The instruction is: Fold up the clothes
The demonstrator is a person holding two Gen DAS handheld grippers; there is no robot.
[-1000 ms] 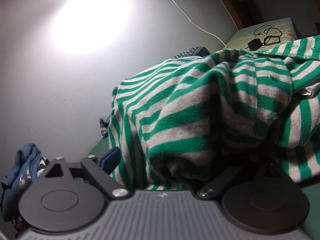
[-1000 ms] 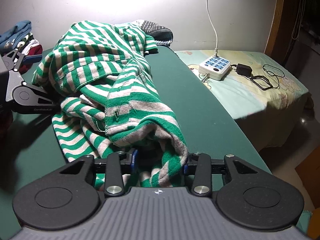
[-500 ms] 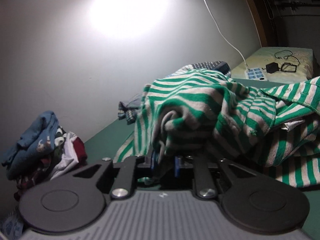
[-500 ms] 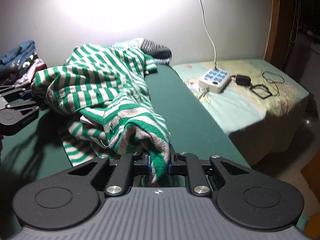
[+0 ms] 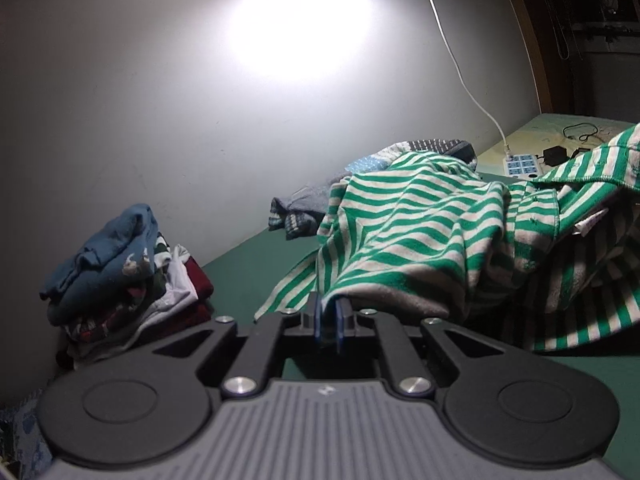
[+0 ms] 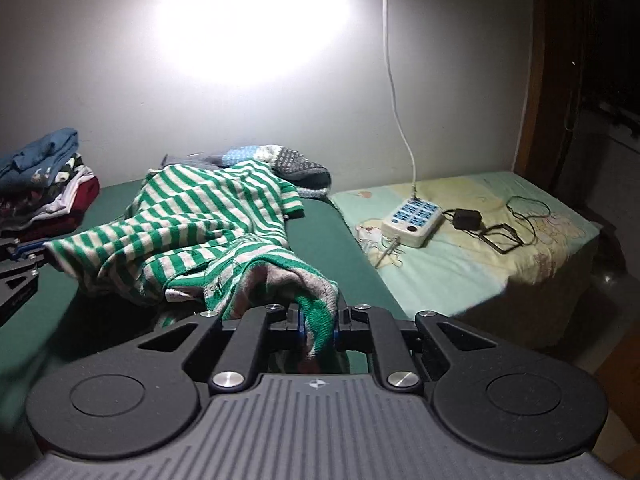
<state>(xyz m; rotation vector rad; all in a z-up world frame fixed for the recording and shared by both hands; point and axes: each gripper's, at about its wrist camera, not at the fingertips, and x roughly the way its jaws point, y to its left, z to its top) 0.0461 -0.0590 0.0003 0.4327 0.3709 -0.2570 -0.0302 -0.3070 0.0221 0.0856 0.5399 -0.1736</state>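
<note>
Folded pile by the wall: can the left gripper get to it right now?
Probably not: the left gripper is shut on the striped garment. The way to the folded pile looks free, but it must let go first.

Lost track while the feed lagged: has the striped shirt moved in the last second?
Yes. The striped shirt has been pulled out toward the camera, leaving more green table bare before the power strip. Both tongs grip it.
</note>
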